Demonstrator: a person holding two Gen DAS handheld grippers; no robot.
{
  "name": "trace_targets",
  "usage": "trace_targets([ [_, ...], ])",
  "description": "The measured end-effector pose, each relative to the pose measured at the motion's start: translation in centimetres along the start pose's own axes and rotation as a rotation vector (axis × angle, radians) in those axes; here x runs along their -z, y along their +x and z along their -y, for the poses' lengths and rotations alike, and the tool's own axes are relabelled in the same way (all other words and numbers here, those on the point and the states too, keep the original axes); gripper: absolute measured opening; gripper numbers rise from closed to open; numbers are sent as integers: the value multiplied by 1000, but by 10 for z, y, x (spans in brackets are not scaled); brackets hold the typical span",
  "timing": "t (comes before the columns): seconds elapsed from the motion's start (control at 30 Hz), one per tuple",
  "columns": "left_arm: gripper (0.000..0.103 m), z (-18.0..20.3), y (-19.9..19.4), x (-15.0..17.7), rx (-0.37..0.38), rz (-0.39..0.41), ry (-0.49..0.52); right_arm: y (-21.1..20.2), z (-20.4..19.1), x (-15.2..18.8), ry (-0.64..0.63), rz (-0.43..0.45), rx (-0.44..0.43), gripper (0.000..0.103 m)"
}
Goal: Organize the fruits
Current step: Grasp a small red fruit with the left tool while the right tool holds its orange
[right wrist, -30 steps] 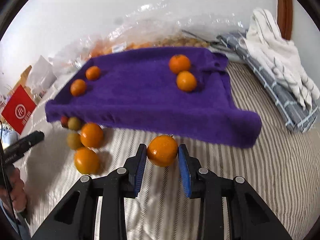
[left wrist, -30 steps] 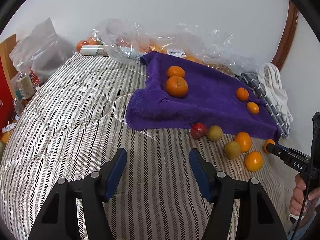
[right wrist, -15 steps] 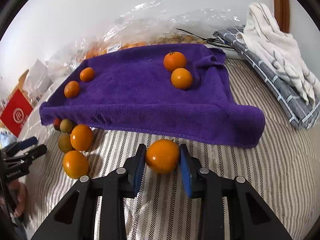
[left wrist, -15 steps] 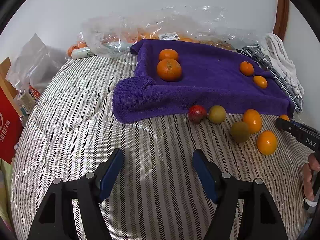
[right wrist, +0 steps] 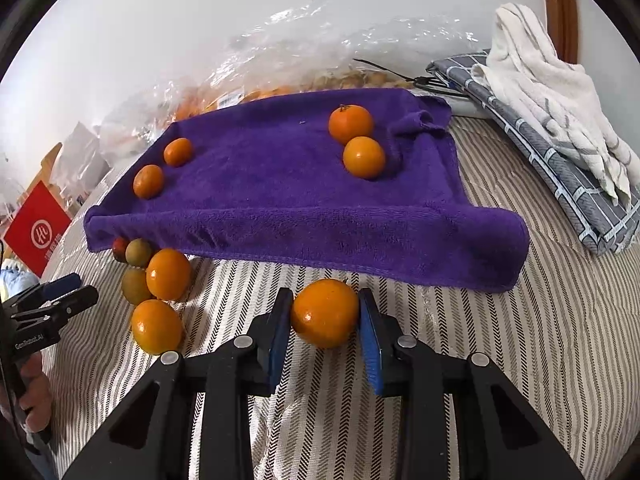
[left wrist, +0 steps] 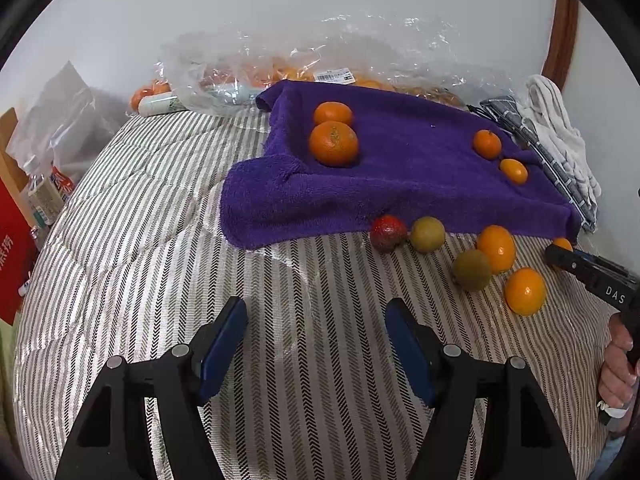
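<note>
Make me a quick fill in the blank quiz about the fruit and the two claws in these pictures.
1. The right claw is shut on an ____.
2. The left claw is open and holds ____.
3. ____ oranges sit on the purple towel.
4. The red fruit lies on the striped ____.

Missing: orange; nothing; four; bedcover

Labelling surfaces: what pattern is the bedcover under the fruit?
Black-and-white herringbone stripes on the bedcover, clearest in the left wrist view.
</note>
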State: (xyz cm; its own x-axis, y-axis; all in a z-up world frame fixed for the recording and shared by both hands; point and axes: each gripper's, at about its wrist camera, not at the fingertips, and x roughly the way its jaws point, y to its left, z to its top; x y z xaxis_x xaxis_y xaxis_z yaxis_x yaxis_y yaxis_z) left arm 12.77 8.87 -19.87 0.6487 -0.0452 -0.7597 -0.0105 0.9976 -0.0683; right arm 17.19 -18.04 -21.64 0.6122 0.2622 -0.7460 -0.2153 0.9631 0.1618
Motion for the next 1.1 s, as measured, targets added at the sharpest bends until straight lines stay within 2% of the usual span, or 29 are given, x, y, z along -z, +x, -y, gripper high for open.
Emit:
trace_targets([
  [0.2, 70, 6, 0, 1, 21, -3, 38, -7, -5, 2, -31, 29, -1, 32],
  [0.47, 70, 6, 0, 1, 27, -2, 34, -7, -3, 1, -20, 25, -10, 33],
  [0.7, 70, 8, 1, 1, 14, -4, 49, -9, -5, 1, -26, 33, -9, 32],
  [0.83, 70, 17, 2, 2, -37, -11, 96, -17, -3, 4, -14, 54, 9, 32],
  [0.97, 69, 13, -2, 7, -34, -15, 71, -34, -4, 16, -41, 76, 29, 32],
  [1.03, 72, 11, -2, 9, -41, -17, 59, -42, -5, 21, -59, 84, 37, 32],
  [1.1, 91, 7, 0, 9, -70, -32, 32, -51, -5, 26, -74, 92, 41, 32],
])
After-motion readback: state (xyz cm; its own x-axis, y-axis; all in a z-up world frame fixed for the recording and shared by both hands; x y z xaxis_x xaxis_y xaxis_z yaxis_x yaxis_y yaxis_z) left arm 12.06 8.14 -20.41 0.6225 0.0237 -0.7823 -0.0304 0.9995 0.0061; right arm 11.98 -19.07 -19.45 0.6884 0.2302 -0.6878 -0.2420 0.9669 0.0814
